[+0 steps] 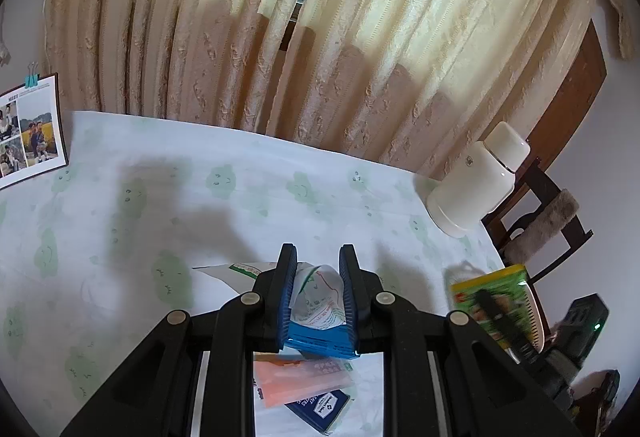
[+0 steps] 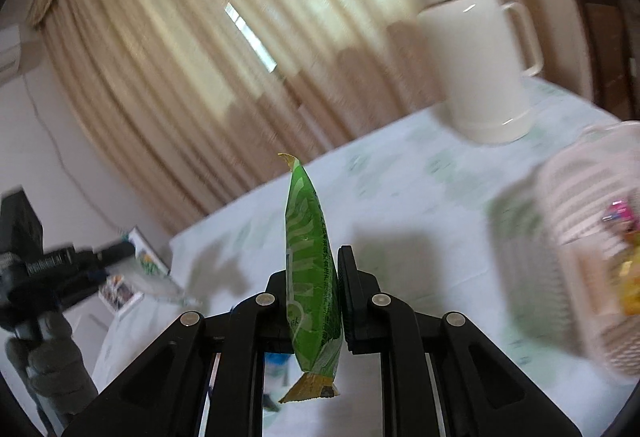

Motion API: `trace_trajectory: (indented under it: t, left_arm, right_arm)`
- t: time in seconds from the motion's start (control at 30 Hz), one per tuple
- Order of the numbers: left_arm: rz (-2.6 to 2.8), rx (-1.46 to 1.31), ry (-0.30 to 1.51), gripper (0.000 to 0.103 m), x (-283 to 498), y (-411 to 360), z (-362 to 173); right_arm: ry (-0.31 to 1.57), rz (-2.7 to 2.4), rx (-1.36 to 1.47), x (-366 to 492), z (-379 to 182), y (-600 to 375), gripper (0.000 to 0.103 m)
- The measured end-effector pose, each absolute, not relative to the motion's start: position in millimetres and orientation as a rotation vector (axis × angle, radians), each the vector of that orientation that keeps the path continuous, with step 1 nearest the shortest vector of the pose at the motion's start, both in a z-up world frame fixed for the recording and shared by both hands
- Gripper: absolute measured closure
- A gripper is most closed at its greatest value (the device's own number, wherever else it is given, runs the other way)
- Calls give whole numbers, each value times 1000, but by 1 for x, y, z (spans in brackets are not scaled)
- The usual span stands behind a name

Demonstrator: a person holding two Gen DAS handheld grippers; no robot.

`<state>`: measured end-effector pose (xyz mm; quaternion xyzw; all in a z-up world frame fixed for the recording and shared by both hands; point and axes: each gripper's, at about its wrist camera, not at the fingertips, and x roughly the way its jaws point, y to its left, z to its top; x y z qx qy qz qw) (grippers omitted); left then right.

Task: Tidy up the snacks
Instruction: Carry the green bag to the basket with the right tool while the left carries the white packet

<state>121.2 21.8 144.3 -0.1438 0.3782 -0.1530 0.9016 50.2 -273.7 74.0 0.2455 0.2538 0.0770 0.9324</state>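
Snacks, two in hand, others loose on the table.

Item 1: green packet [image 2: 310, 269], pinched edge-on in the right gripper [image 2: 314, 269], jaws pressed together on its lower half. Long axis runs along the fingers, toward 12 o'clock; its crimped yellow tail hangs back toward 6. Held clear above the tablecloth [image 2: 400, 189].

Destination, by judgement: white slatted basket [image 2: 568, 237], lying at 3 o'clock from the right gripper, near, already holding pink and yellow wrappers. The right hand is the nearer of the two to it; the coming move looks like a swing toward 3, then a release over the rim. This view is motion-blurred, so the rim's height relative to the packet cannot be told.

Item 2: blue-and-white packet [image 1: 318, 311], crumpled, clamped between the blue pads of the left gripper [image 1: 318, 295], jaws closed on it with a narrow gap filled by the wrapper. It is lifted off the table.

Remaining stock: orange packet [image 1: 300, 377] and navy packet [image 1: 318, 407], on the cloth at 6 o'clock below the left gripper, overlapping.

Bystander: cream jug [image 2: 476, 49], upright at 1 o'clock, beyond the basket.
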Motion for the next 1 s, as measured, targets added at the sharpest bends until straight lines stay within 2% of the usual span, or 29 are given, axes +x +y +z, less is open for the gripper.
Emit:
trace_trajectory:
  t: [0.43, 0.73, 0.8, 0.87, 1.0]
  left_arm:
    - [-334, -269, 777, 84, 117, 12, 147]
    - [-344, -263, 783, 84, 117, 7, 147]
    - [-344, -262, 782, 84, 116, 7, 147]
    - [-345, -262, 782, 84, 116, 6, 148]
    - [-347, -261, 779, 84, 115, 6, 148]
  right_arm:
    - [366, -106, 651, 9, 85, -377, 87]
    - [383, -246, 716, -3, 71, -420, 84]
    - [386, -270, 731, -3, 69, -425, 73]
    - [371, -295, 728, -6, 71, -426, 48]
    - [334, -326, 674, -13, 82, -422, 45]
